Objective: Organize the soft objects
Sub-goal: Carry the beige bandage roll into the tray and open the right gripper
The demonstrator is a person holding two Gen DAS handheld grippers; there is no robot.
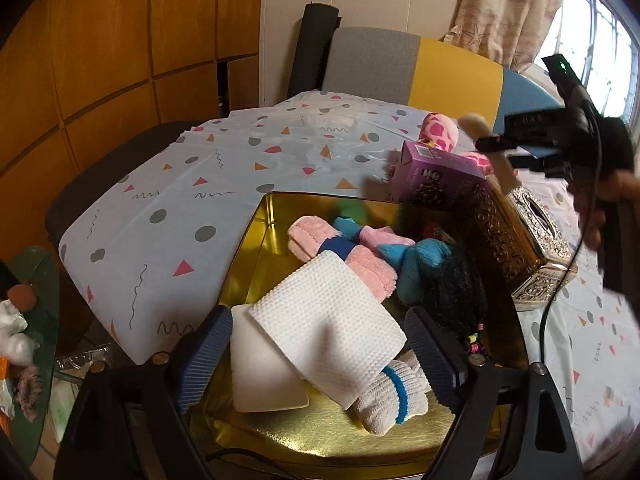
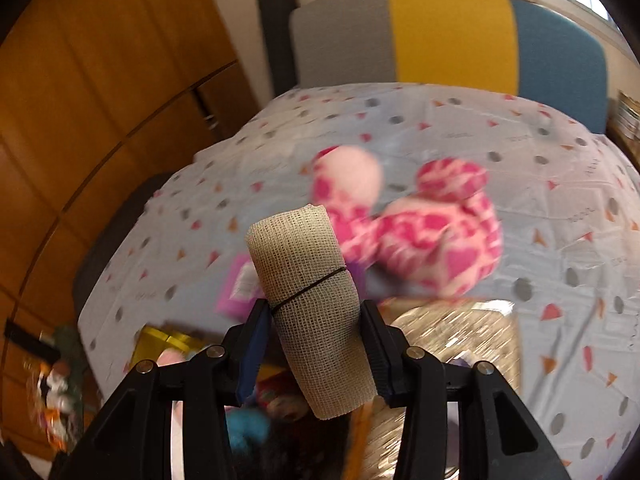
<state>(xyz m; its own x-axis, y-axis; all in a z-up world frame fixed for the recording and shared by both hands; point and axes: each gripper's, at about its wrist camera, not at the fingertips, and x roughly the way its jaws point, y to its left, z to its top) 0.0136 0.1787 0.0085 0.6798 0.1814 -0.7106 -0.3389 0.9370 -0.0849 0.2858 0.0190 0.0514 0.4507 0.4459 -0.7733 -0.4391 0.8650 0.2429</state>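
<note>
My right gripper (image 2: 316, 344) is shut on a beige gauze roll (image 2: 308, 280) tied with a black band, held in the air over the table. It also shows in the left wrist view (image 1: 490, 142) at the right. My left gripper (image 1: 320, 344) is open over a gold tin (image 1: 264, 220). Between its fingers lie a white waffle cloth (image 1: 328, 320), a white sponge (image 1: 260, 372) and a grey rolled sock with a blue stripe (image 1: 388, 396). The tin also holds a pink rolled towel (image 1: 316, 236), blue plush items (image 1: 420, 264) and a black fuzzy item (image 1: 456, 292). A pink spotted plush toy (image 2: 420, 232) lies on the table beyond.
A purple box (image 1: 436, 176) and an ornate silver tissue box (image 1: 532, 240) stand right behind the tin. The table has a patterned white cloth (image 1: 240, 160). A grey, yellow and blue chair back (image 1: 440, 68) is behind it. Wooden cabinets (image 1: 100, 60) stand at the left.
</note>
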